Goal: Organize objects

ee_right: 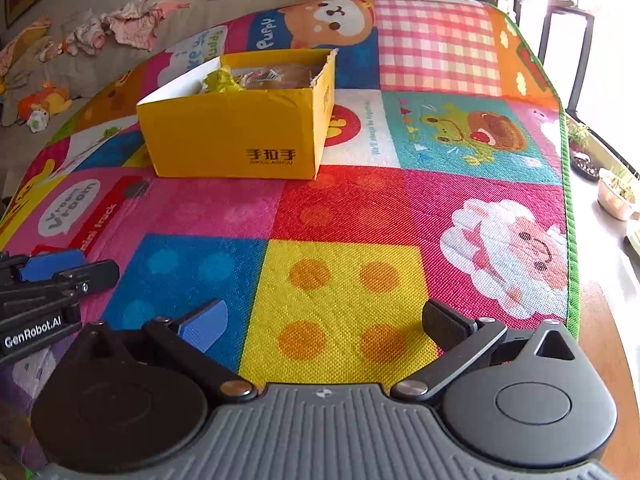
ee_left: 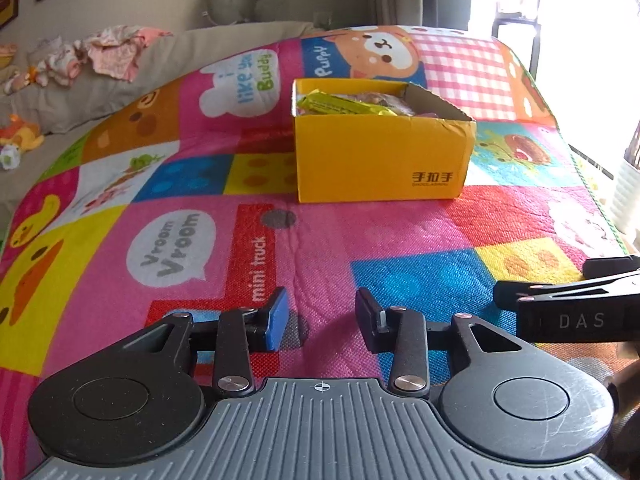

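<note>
The yellow box, already holding wrapped snacks, sits on the play mat ahead of both tools, nearly straight ahead of the left tool and ahead-left of the right tool. Both tools hang just above the mat with nothing between their fingers, the left moderately spread, the right spread wide. No loose item shows on the mat, so the sorting looks about finished.

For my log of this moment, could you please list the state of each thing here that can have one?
Yellow box: open-topped, upright on the mat, snack packets inside.
Yellow packet: lying in the box.
Left gripper: open, empty.
Right gripper: wide open, empty.
Play mat: spread flat.
</note>
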Demonstrator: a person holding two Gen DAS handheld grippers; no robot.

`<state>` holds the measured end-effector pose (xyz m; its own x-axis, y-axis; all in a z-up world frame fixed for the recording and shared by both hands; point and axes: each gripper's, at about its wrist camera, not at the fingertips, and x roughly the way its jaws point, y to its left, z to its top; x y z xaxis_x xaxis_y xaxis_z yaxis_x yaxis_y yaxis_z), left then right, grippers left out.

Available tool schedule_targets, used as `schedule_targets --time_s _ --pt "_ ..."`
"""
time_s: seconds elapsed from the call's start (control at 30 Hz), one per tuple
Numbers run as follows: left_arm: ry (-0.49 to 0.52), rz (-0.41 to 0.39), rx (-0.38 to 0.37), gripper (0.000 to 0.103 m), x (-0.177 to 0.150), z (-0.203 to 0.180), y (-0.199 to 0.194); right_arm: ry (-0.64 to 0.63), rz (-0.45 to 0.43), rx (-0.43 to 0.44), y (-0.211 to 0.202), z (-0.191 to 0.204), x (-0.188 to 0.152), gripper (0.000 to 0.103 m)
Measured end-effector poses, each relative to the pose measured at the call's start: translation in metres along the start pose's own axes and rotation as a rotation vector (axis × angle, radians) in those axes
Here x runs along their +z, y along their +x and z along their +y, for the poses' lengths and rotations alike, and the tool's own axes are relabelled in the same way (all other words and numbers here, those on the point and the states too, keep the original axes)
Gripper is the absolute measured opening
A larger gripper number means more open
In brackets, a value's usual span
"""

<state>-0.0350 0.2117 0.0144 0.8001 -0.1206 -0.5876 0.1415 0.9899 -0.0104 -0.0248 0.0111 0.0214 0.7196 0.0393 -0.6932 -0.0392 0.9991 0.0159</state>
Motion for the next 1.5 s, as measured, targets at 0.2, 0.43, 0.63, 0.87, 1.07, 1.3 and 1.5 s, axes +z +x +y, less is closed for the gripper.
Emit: schedule_targets --time_s 0.2,0.43,0.63,0.87,1.07,1.3,1.5 --pt "-0.007 -0.020 -0.004 0.041 -0.004 0.000 -0.001 0.032 -0.036 -0.055 0.006 0.002 -0.001 0.103" --pt "-0.020 -0.015 0.014 0.041 -0.003 -0.004 0.000 0.007 -0.040 -0.035 0.009 0.009 0.002 0.103" --pt "-0.028 -0.011 0.003 0.051 0.001 -0.006 0.005 0.012 -0.045 -0.020 0.010 0.009 0.002 0.103" --pt "-0.031 -0.011 0.001 0.051 0.000 -0.007 0.004 0.032 -0.065 -0.023 0.009 0.009 0.000 0.103" --pt "-0.031 -0.011 0.001 0.052 0.000 -0.007 0.004 0.020 -0.061 -0.030 0.009 0.007 0.000 0.103" --pt "-0.031 -0.011 0.001 0.052 0.000 -0.007 0.004 0.036 -0.070 -0.050 0.011 0.008 0.000 0.103" --pt "-0.031 -0.011 0.000 0.052 0.000 -0.007 0.004 0.038 -0.082 -0.054 0.010 0.009 -0.002 0.103"
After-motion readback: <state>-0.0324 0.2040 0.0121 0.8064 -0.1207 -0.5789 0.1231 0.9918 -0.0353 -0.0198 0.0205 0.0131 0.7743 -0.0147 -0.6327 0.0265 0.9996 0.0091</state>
